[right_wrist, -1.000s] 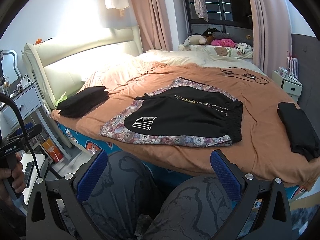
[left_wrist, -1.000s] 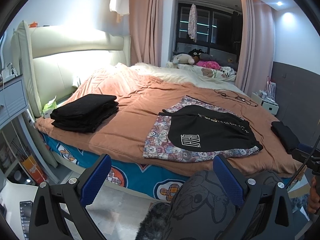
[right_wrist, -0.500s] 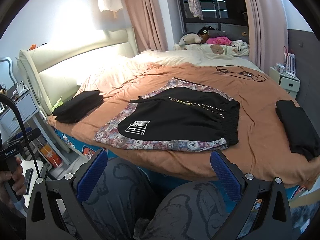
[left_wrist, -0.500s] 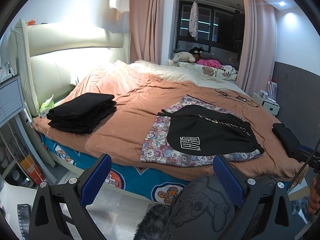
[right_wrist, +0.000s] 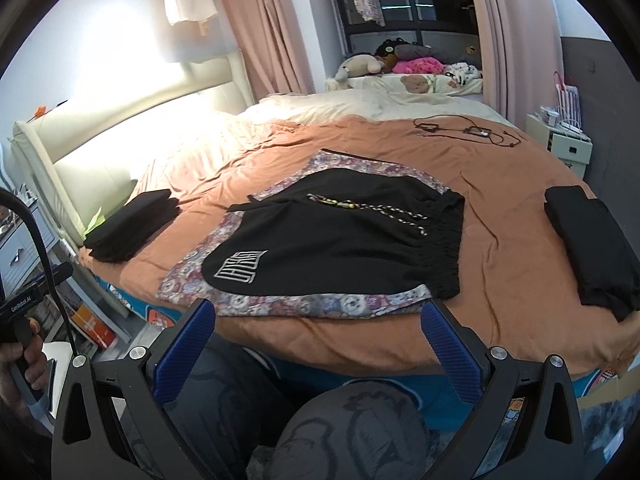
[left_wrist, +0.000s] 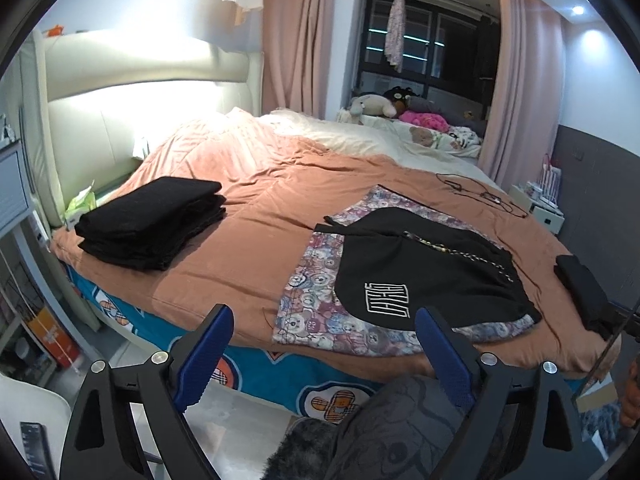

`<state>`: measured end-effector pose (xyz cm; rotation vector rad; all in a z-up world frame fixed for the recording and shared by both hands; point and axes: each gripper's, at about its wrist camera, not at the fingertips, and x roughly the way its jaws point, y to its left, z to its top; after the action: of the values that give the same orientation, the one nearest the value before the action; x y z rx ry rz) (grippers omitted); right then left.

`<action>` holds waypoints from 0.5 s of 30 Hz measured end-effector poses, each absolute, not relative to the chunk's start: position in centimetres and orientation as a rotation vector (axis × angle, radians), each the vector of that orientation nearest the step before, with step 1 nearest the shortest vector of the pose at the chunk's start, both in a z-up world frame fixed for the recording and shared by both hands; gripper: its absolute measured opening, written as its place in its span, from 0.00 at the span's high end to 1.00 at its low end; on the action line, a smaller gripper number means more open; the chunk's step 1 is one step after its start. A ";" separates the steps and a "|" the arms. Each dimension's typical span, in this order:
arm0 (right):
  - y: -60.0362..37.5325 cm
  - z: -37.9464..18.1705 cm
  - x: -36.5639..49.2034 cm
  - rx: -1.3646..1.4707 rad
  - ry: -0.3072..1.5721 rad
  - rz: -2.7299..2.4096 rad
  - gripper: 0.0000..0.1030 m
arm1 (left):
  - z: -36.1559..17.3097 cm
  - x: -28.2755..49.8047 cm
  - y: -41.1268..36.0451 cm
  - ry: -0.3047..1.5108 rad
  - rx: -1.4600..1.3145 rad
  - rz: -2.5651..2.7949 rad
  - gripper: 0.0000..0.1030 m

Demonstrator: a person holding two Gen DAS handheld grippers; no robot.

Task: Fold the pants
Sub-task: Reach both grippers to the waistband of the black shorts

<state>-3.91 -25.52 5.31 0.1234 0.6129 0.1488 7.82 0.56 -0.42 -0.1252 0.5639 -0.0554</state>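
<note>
Black shorts (left_wrist: 424, 272) (right_wrist: 340, 240) with a white logo and a braided drawstring lie flat on a bear-print cloth (left_wrist: 316, 292) (right_wrist: 280, 304) near the bed's front edge. My left gripper (left_wrist: 324, 344) hovers short of the bed, below the cloth's left corner; its jaws are closing with nothing between them. My right gripper (right_wrist: 320, 332) stands open just before the cloth's front edge, empty. Both blue-padded grippers hang over the person's patterned grey trousers.
A stack of folded black garments (left_wrist: 152, 224) (right_wrist: 132, 224) sits at the bed's left corner, another dark folded pile (left_wrist: 580, 292) (right_wrist: 592, 244) at the right. A cable (right_wrist: 468, 132) lies farther back. Plush toys (left_wrist: 384, 108), a nightstand (right_wrist: 560, 144) and a padded headboard (left_wrist: 120, 120) border the bed.
Both grippers have moved closer to the bed, so the shorts and cloth appear larger and nearer. The left jaws stand slightly narrower than before.
</note>
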 end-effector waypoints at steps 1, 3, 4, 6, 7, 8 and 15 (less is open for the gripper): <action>-25.8 5.3 -3.6 0.129 0.616 0.147 0.00 | -0.7 8.3 0.7 0.574 -0.136 -0.058 0.13; -26.5 5.2 -2.7 0.143 0.622 0.139 0.00 | -1.4 9.6 1.1 0.606 -0.162 -0.061 0.16; -26.9 5.1 -2.4 0.151 0.626 0.136 0.00 | -1.7 10.0 1.2 0.618 -0.169 -0.059 0.17; -27.6 4.8 -1.6 0.169 0.633 0.127 0.00 | -2.6 11.2 1.5 0.650 -0.190 -0.060 0.17; -27.9 4.7 -1.3 0.177 0.636 0.123 0.00 | -3.0 11.6 1.7 0.661 -0.198 -0.060 0.18; -28.2 4.5 -1.0 0.186 0.640 0.119 0.00 | -3.3 12.0 1.9 0.673 -0.206 -0.061 0.18; -30.8 3.3 1.7 0.235 0.675 0.087 0.00 | -6.5 14.7 3.7 0.761 -0.310 -0.076 0.19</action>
<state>1.67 -30.76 3.31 0.2351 0.6747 0.0865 14.66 3.75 -6.46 -0.3102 0.7608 -0.0761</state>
